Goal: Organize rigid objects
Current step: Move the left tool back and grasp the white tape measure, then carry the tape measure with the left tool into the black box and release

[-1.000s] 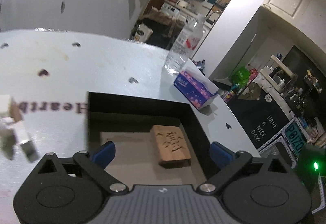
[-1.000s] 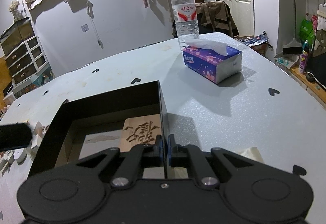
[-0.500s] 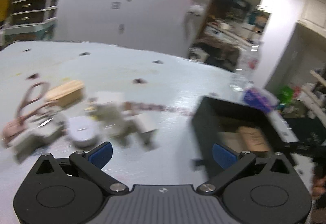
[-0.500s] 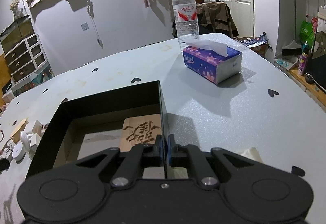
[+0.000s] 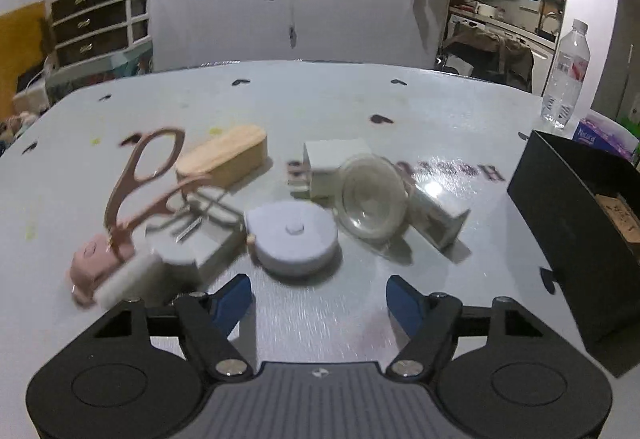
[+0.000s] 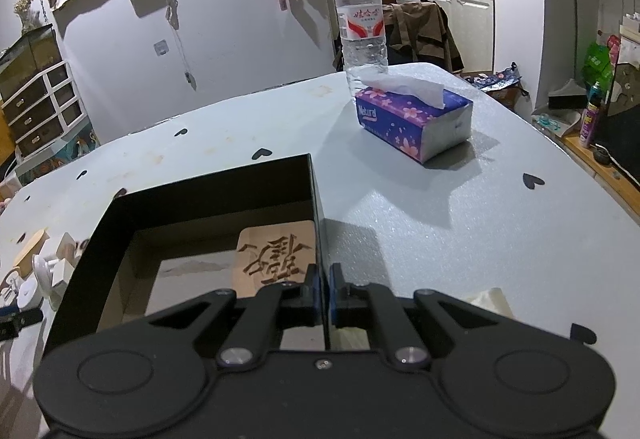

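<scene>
Rigid objects clustered on the pale grey counter [image 5: 320, 99], black open-topped box [image 5: 580, 223] at the right.
Pink-handled scissors [image 5: 140, 179], rounded wooden block [image 5: 224, 155], white round disc [image 5: 294, 237], clear glass dish [image 5: 372, 199]; left gripper [image 5: 318, 299] closing on nothing; right gripper [image 6: 325, 289] clamps the box wall.

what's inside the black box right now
A carved wooden block lies on the floor of the black box, against its right wall. The floor nearest the camera is hidden by the right gripper.

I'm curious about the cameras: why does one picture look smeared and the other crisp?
Left wrist view: motion blur smears the scissors and round white case, with glare on the table. Right wrist view: sharp, the tissue box casting a clear shadow; fisheye bends both.
</scene>
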The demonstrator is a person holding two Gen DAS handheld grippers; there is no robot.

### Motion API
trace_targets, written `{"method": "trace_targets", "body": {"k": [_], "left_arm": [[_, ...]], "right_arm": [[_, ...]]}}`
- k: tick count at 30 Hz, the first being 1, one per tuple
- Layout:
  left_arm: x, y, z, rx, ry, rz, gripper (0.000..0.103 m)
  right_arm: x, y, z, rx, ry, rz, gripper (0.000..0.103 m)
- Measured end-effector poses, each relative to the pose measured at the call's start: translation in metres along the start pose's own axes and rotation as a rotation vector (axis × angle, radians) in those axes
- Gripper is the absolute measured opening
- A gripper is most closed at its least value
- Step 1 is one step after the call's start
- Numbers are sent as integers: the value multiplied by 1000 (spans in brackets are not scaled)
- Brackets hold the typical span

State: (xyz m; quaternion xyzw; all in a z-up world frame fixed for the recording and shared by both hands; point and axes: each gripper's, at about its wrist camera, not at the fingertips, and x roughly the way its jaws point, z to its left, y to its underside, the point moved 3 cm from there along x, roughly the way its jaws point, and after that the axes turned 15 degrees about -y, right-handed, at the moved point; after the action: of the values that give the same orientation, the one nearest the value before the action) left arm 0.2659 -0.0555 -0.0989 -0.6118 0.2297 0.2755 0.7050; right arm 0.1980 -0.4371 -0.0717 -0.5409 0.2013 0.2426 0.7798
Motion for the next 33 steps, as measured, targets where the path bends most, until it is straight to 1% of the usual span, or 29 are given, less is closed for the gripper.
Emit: {"method": "trace_targets", "body": {"k": [3, 9, 10, 11, 14, 19, 22, 27, 30, 33], "left_arm": [[10, -8, 2, 10, -15, -14, 74], [26, -19, 0, 42, -21, -52, 73], [27, -20, 0, 39, -19, -56, 71], [27, -20, 1, 39, -20, -62, 66], [28, -22, 2, 32, -24, -69, 58], [23, -20, 3, 29, -17, -59, 58], [11, -15, 3, 12, 0, -57, 58], [-23, -16, 1, -31, 69, -80, 58], [-47, -25, -10, -34, 148, -111, 58], [-71, -35, -32, 1, 239, -153, 58]], "right_arm": [[1, 0, 0, 2, 0, 2, 5], [2, 0, 0, 0, 5, 5, 5], [2, 0, 0, -1, 5, 5, 5], [2, 0, 0, -1, 5, 5, 5], [2, 0, 0, -1, 4, 5, 5], [2, 1, 0, 0, 4, 1, 5], [3, 1, 0, -5, 5, 2, 5], [2, 1, -1, -8, 1, 1, 5], [1, 1, -1, -7, -4, -2, 5], [2, 1, -1, -8, -8, -3, 5]]}}
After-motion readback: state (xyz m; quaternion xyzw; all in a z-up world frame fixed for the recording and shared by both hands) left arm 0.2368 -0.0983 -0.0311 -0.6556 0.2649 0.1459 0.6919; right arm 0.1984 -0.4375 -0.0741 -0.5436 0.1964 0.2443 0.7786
